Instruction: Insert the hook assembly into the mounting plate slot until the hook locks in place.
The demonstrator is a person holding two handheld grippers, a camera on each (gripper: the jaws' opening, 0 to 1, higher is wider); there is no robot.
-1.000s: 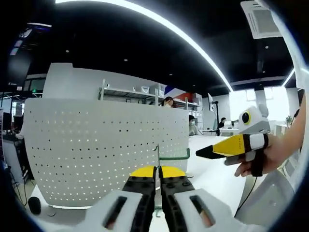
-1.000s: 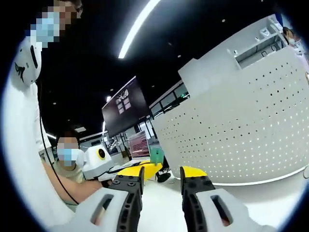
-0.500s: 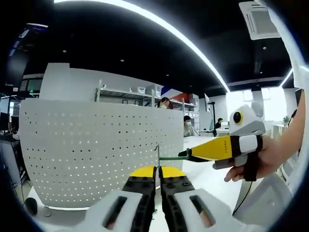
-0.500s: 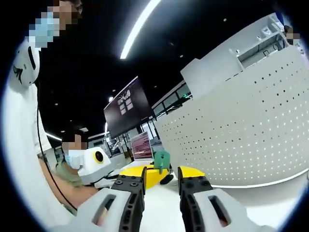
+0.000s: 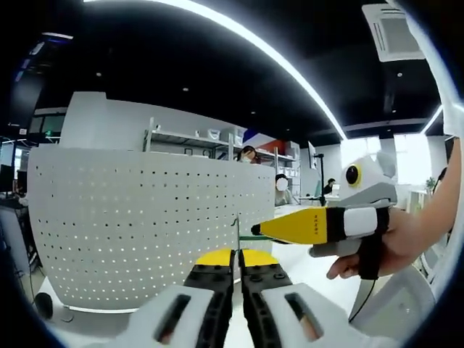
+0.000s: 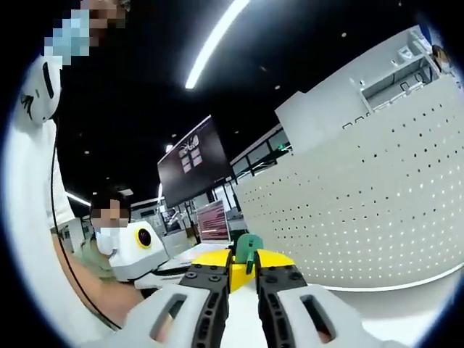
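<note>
White perforated panel [image 5: 152, 225], dark ceiling, light strip [image 5: 275, 61]

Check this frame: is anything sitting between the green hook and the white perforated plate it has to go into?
Nothing visible does. In the left gripper view the left gripper holds the green hook up before the perforated plate, the right gripper closing on its far end, off the plate.

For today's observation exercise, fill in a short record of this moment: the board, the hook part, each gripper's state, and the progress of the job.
board: white perforated panel, standing upright on the white table
hook part: thin green hook, not yet in the panel
left gripper: shut on the hook's stem
right gripper: jaws closed on the hook's green end
progress: hook held in front of the panel, not inserted
</note>
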